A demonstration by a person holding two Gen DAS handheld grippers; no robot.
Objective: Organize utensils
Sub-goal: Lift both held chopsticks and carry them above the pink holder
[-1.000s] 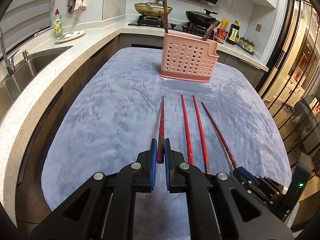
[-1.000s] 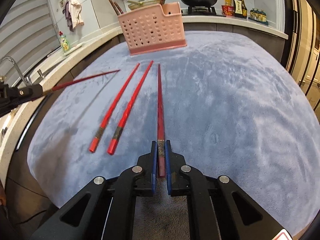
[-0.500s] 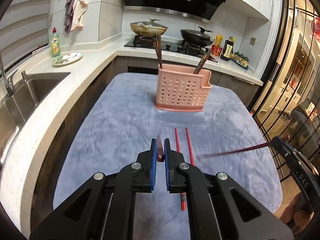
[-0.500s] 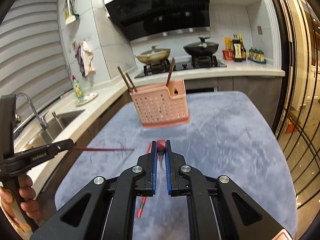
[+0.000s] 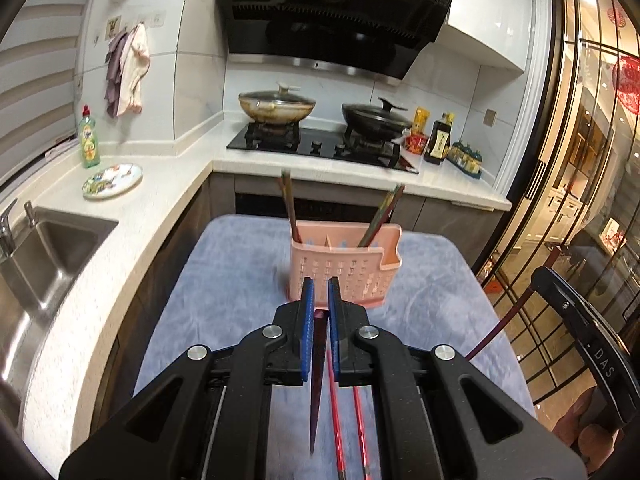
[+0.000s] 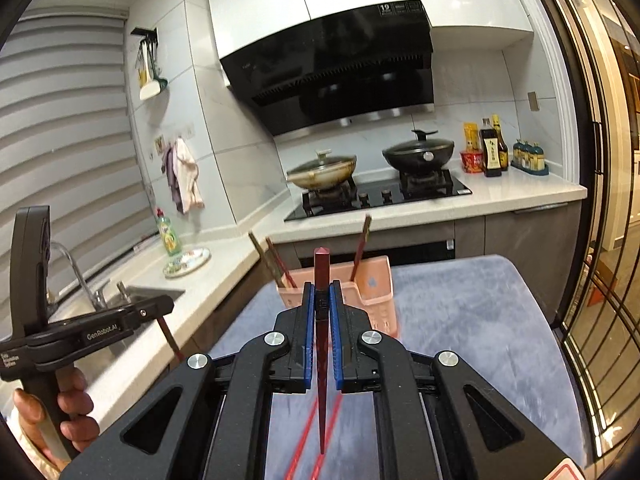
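Both pairs of jaws are clamped narrow, each on one dark red chopstick. The left gripper (image 5: pixel 318 294) pinches its chopstick (image 5: pixel 316 384) near the thick end, the taper hanging down below the blue pads toward the bench (image 5: pixel 224 280). The right gripper (image 6: pixel 321 300) holds the other chopstick (image 6: pixel 321 344) lower on the shaft, so its square butt stands up above the pads.

Only the right wrist view shows the left gripper from outside, with the person's hand (image 6: pixel 60 408) around its handle and the chopstick slanting down from its tip. Only the left wrist view looks into the pink slotted holder (image 5: pixel 344 268) near the far edge of the bench and shows its inner divider.

Two brighter red chopsticks (image 5: pixel 348 420) lie side by side on the blue-grey cloth near the front edge. In the holder, the right wrist view shows three brown chopsticks (image 6: pixel 360 252): two leaning at its left end, one at its right.
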